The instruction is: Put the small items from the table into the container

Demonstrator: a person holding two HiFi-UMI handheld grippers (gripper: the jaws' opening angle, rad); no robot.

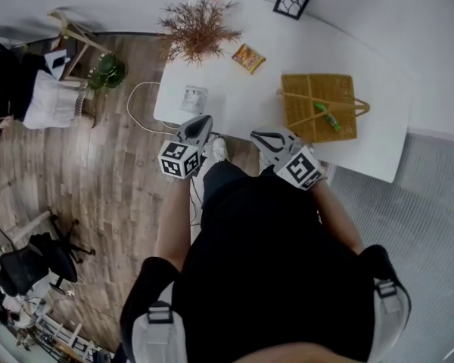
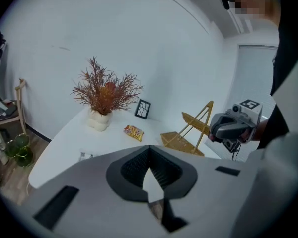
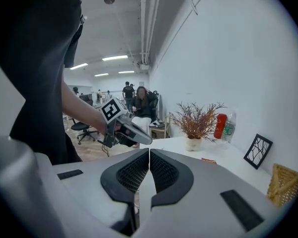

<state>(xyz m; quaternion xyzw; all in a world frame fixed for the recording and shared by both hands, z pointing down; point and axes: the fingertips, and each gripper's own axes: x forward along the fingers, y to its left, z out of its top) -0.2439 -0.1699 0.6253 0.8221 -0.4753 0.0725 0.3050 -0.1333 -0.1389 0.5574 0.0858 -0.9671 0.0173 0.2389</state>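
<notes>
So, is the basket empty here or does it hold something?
Not empty: the head view shows one small green item lying inside the basket. The snack packet is out on the table.

Centre of the head view: a black top [image 1: 272, 255] with short sleeves, black trousers [image 1: 219, 176], one white shoe [image 1: 218, 150]. Pale straps [image 1: 155, 340] with black buckles [image 1: 160, 313] sit at the lower corners (one each side). Above, the left gripper [image 1: 203, 119] and right gripper [image 1: 256, 134]: grey shells, black ribbed jaws, black-and-white marker cubes [image 1: 179, 159].
</notes>
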